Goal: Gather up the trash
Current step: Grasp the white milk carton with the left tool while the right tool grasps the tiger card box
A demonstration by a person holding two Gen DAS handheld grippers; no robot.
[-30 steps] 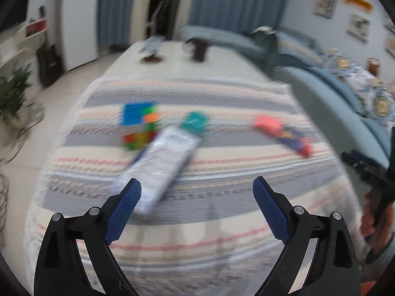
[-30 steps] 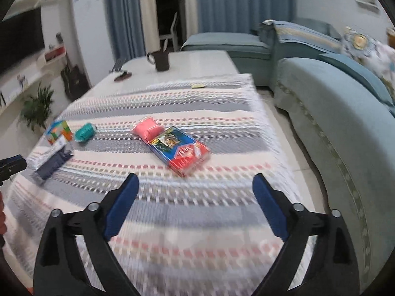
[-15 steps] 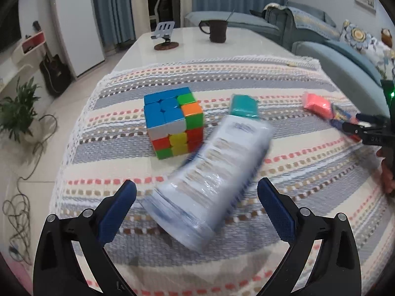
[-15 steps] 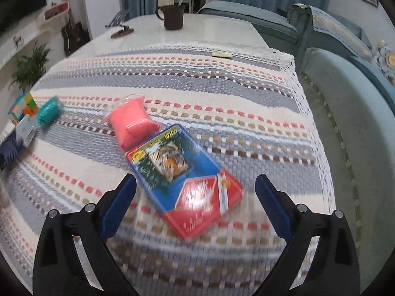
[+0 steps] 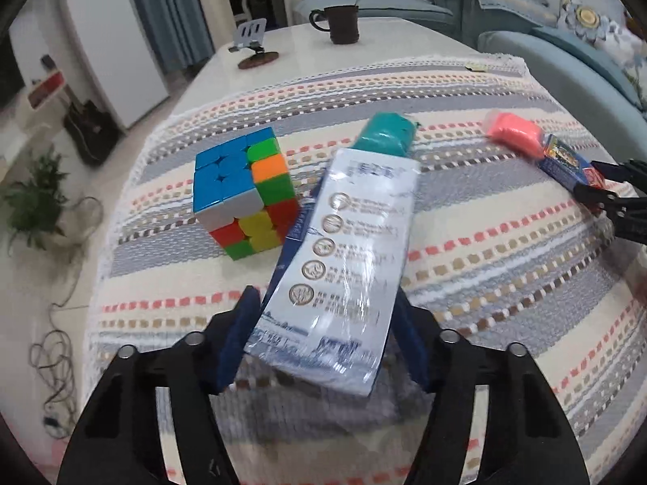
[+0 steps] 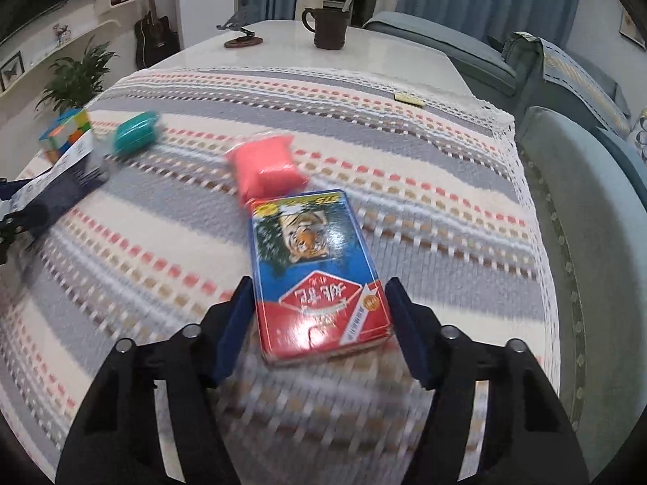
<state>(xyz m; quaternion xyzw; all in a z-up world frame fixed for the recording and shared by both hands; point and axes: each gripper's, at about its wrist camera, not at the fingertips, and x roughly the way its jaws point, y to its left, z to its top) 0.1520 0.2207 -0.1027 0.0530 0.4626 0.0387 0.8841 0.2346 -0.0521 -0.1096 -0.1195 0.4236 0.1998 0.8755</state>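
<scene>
The left tongs (image 5: 323,343) straddle the near end of the white-and-blue shrink-wrapped flat box (image 5: 347,258), blue pads touching or just beside its sides; whether they grip, I cannot tell. It lies on the striped counter (image 5: 485,283), with the multicoloured puzzle cube (image 5: 244,194) at ten o'clock. The right tongs (image 6: 319,323), spread, flank the red-and-blue glossy tiger-print packet (image 6: 315,275). Both likely light, stiff and slick: grip the long edges.

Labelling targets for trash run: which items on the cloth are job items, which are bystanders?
Job:
- white-and-blue box, between left tongs
- tiger box, between right tongs
- pink packet
- teal packet

Likely bystanders:
- puzzle cube
- mug
- phone stand
</scene>
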